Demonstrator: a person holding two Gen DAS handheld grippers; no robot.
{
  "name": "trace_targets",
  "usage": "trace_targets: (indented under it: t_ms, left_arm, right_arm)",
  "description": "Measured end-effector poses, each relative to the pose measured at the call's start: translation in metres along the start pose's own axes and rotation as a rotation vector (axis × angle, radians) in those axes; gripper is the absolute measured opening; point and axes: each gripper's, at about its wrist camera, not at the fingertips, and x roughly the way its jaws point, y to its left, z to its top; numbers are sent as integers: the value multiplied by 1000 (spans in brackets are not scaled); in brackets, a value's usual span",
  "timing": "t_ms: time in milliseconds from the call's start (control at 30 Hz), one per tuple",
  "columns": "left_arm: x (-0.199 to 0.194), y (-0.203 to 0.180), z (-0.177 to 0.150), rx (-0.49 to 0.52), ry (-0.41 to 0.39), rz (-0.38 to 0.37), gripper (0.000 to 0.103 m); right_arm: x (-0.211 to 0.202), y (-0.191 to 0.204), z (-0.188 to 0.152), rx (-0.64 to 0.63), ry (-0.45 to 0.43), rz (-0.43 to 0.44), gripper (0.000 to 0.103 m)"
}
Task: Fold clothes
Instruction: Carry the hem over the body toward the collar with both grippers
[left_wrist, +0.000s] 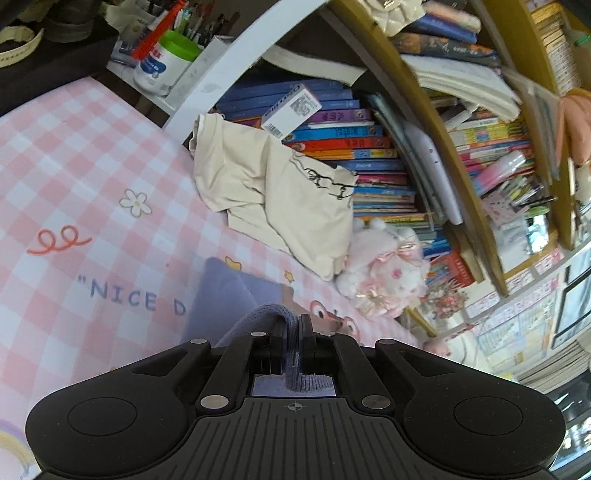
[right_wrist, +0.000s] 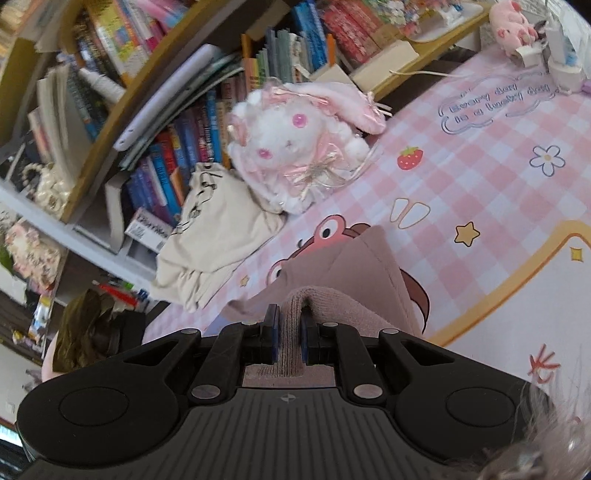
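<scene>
A knit garment (left_wrist: 236, 291) is pinched at its ribbed edge between the closed jaws of the left hand-held gripper (left_wrist: 291, 332) and the right hand-held gripper (right_wrist: 290, 317). It hangs from both over the checked bench (left_wrist: 92, 166). A cream shirt (left_wrist: 266, 192) lies crumpled well ahead, against the books (left_wrist: 351, 144).

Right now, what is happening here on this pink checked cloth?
A person folds clothes with two handheld grippers. The left gripper is shut on a ribbed edge of a bluish-purple knit garment; the right gripper is shut on a ribbed, dusty-pink knit edge. A crumpled cream T-shirt lies untouched beside the bookshelf.
</scene>
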Motion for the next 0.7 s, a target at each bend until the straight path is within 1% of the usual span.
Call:
trace_targets:
  t_ms: [200,367,400,433,467,500,533,567,600,667,700]
  left_arm:
    - [36,7,7,6,32,66,4]
    - [59,12,11,23,55,113,5]
    - [62,13,12,24,60,126,9]
    - [66,15,13,23,67,145,10]
    - [68,17,15,21,77,156,11]
    - [68,18,17,18,90,159,15]
    - [67,19,19,28,88,167,24]
    - [63,19,20,46,78,178,28]
    - [58,18,21,83,58,187,34]
    - [49,14,20,171,32,208,35]
    - [46,12,19,213,32,216,35]
  right_arm:
    - [30,-7,6,14,22,-59,11]
    - [49,-13,10,34,31,-94,11]
    - [52,-14,11,38,32,-102,12]
    - [55,-15,12,41,32,-110,17]
    - [56,-15,13,39,20,-120,29]
    - [56,-15,14,35,8,-130,37]
    - [53,-14,16,15,-19,-142,52]
    - [49,-12,17,-15,-36,-159,59]
    - [46,-9,19,-46,-53,-176,59]
    - [45,-6,20,-141,-47,-201,59]
    - [44,-3,20,-197,-41,-214,59]
